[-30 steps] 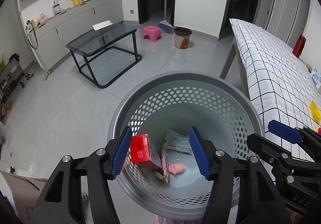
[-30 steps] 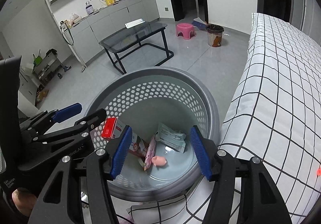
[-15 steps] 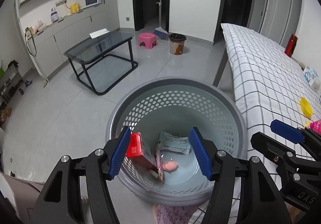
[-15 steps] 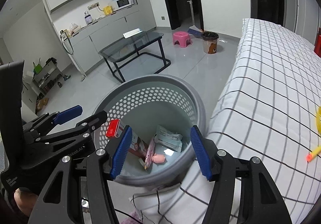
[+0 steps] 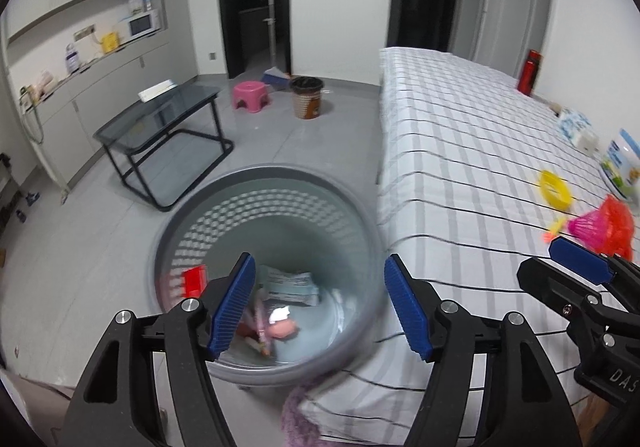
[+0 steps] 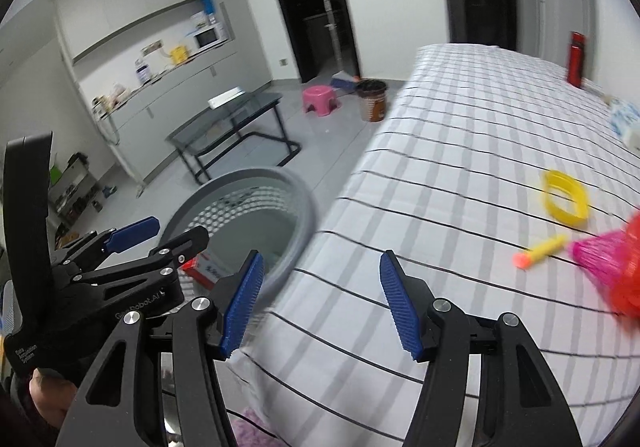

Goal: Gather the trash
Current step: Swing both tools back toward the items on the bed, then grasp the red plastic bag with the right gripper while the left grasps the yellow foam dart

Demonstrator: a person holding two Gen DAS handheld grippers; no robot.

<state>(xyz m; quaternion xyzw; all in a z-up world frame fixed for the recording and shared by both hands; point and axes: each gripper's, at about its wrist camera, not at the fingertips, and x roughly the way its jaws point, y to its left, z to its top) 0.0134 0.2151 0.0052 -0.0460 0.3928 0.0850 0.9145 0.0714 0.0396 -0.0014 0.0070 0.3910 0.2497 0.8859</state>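
Grey perforated plastic forms the basket (image 5: 224,207) that stands on the floor just beside the near corner of the bed (image 6: 460,151). It already holds a red carton (image 5: 195,281), a pale printed pouch (image 5: 292,285) and a small pink piece (image 5: 285,327).

The left gripper (image 5: 320,307) hangs over the basket's mouth with its jaws opening and nothing between them. The right gripper (image 6: 322,301) is spread and empty too, and sits above the bed's near edge.

The trash left to collect lies on the checked cover toward the bed's right edge — a yellow foam dart (image 6: 540,250), a yellow ring (image 6: 566,199) and a pink-and-red mesh bundle (image 6: 612,267).

The step in hand looks like a reach from the basket toward that cluster, and the right gripper is the nearer tool.

To do it well, I would pick one item and leave the jaws wide until they straddle it. The dart seems the cleanest target, since it lies just apart from the bundle.

Its long axis runs roughly parallel with the bed's near edge, tilted a little. The orange tip points back toward the basket corner and the yellow tail toward the bundle.

The jaws should close across that axis, near the middle of the shaft — a pinch at one end would likely let it swing. Coming in low, I would keep the pads clear of the soft cover, which could bunch up between them.
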